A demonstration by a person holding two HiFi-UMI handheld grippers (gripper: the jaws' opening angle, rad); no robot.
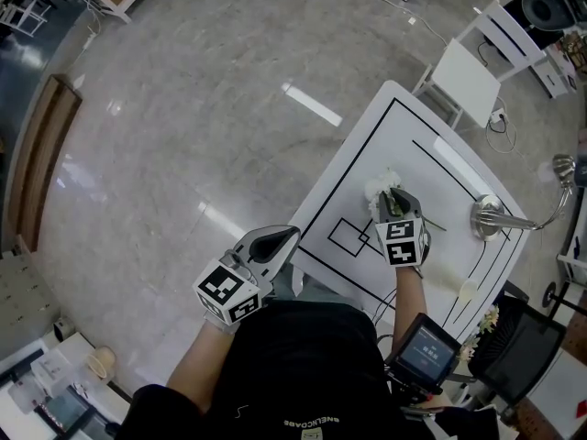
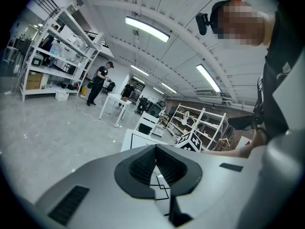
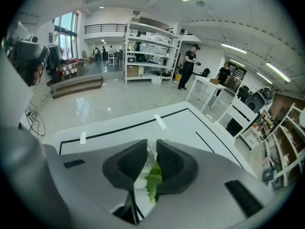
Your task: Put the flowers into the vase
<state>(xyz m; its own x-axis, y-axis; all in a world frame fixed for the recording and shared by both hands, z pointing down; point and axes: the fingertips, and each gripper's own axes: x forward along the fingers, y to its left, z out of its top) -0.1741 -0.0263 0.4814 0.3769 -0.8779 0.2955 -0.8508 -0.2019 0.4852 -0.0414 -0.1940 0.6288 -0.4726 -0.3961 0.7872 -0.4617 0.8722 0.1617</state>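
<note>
A white flower [image 1: 381, 188] with a green stem lies on the white table [image 1: 367, 136], which is marked with black lines. My right gripper [image 1: 393, 211] points steeply down over it. In the right gripper view its jaws [image 3: 151, 144] are shut on the flower's white petals and green leaves [image 3: 151, 175]. A silver vase [image 1: 491, 216] stands at the table's right side, apart from that gripper. A cream flower [image 1: 468, 290] lies near the table's right front edge. My left gripper [image 1: 275, 241] hovers off the table's near left edge, shut [image 2: 156, 149] and holding nothing.
A white chair [image 1: 468, 67] stands beyond the table's far end. A small screen device [image 1: 424, 348] hangs at the person's right side, next to a black chair [image 1: 527, 351]. Shelving racks, tables and people fill the background in both gripper views.
</note>
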